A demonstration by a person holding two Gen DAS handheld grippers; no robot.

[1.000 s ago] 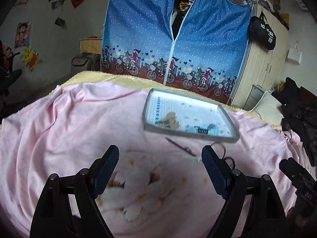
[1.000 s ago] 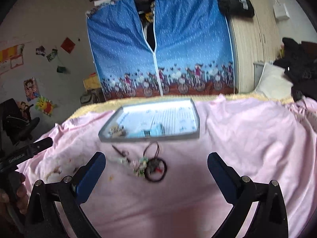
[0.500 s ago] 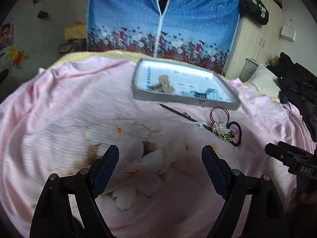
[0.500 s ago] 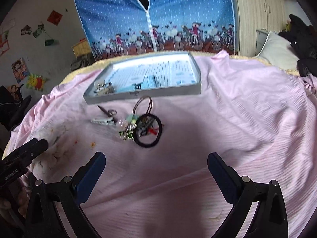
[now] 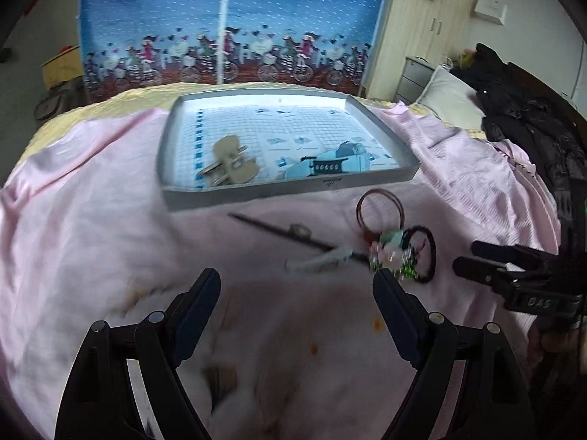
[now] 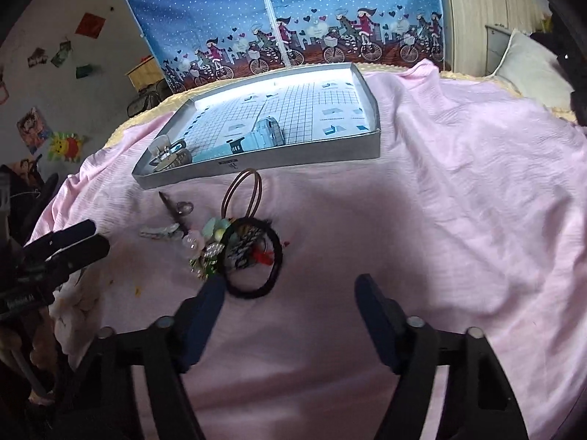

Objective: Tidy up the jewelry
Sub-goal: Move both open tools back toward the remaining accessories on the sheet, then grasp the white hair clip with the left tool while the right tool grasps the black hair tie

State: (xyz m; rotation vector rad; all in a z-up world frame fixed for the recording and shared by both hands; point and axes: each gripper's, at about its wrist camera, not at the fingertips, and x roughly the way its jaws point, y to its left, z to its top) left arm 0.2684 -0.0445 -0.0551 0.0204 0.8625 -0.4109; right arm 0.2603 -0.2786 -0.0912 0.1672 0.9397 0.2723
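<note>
A shallow grey tray (image 5: 293,189) (image 6: 293,163) rests on the pink sheet and holds a beige hair claw (image 5: 229,167) and a light blue clip (image 5: 330,163). In front of it lies a small heap of jewelry: brown hair rings (image 6: 245,190), a black hair tie (image 6: 253,258), a beaded ornament (image 6: 207,245), a dark hair stick (image 5: 279,233) and a pale clip (image 6: 159,231). My left gripper (image 5: 297,286) is open just short of the heap. My right gripper (image 6: 290,289) is open too, its left finger beside the black hair tie.
A blue patterned fabric wardrobe (image 5: 227,18) stands behind the bed. A wooden wardrobe (image 5: 422,25), a pillow (image 5: 447,99) and dark clothes (image 5: 524,110) lie to the right. The pink sheet (image 6: 458,201) stretches bare to the right of the heap.
Both grippers have tilted down and moved closer to the jewelry heap and tray. Both stay open and hold nothing.
</note>
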